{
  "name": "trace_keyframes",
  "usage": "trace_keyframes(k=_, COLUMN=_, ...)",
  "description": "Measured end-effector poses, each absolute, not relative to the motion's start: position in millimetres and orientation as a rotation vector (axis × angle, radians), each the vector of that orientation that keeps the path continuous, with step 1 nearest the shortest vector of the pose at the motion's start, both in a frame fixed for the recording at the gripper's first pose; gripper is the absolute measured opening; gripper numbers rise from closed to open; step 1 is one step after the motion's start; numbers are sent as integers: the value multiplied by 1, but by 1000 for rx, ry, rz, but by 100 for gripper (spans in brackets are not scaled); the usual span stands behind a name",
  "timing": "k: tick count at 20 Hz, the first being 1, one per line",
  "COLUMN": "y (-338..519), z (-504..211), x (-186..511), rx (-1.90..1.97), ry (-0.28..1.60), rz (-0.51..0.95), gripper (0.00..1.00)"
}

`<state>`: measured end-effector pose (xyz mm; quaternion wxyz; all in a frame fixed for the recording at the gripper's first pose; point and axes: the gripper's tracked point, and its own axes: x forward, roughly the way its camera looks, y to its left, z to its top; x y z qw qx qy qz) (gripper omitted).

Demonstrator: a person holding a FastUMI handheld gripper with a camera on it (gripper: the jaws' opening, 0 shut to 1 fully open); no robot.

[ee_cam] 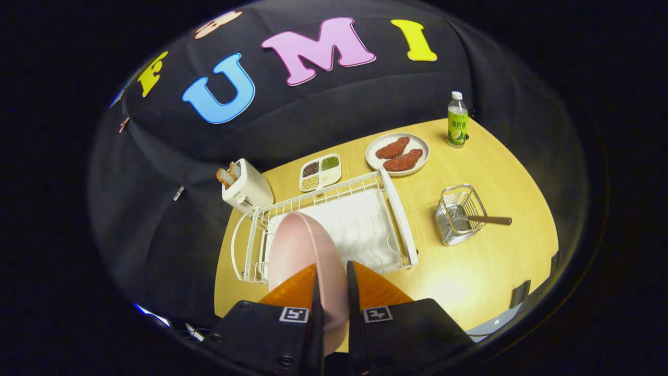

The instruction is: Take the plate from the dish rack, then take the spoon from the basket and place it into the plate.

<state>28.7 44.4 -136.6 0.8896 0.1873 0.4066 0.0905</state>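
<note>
The pink plate (302, 245) is standing on its edge over the white rack (376, 219), its rim running straight away from the gripper (332, 279); both orange fingers (292, 287) are squeezing its near rim; right of it, the spoon (482, 219) is leaning in the wire basket (459, 214), handle pointing right.

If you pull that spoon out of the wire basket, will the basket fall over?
It might. The wire basket looks light, and the spoon leans far over its rim, so a sideways tug could tip it. Right now the gripper is shut on the pink plate.
</note>
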Motion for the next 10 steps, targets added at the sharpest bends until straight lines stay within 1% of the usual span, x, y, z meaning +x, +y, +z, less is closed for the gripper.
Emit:
trace_keyframes(k=5, y=22, z=-194, x=-5, rx=434, ry=911, rz=236, gripper=23)
trace_keyframes(k=10, y=25, z=-258, x=-26, rx=512, ry=1005, rz=306, gripper=23)
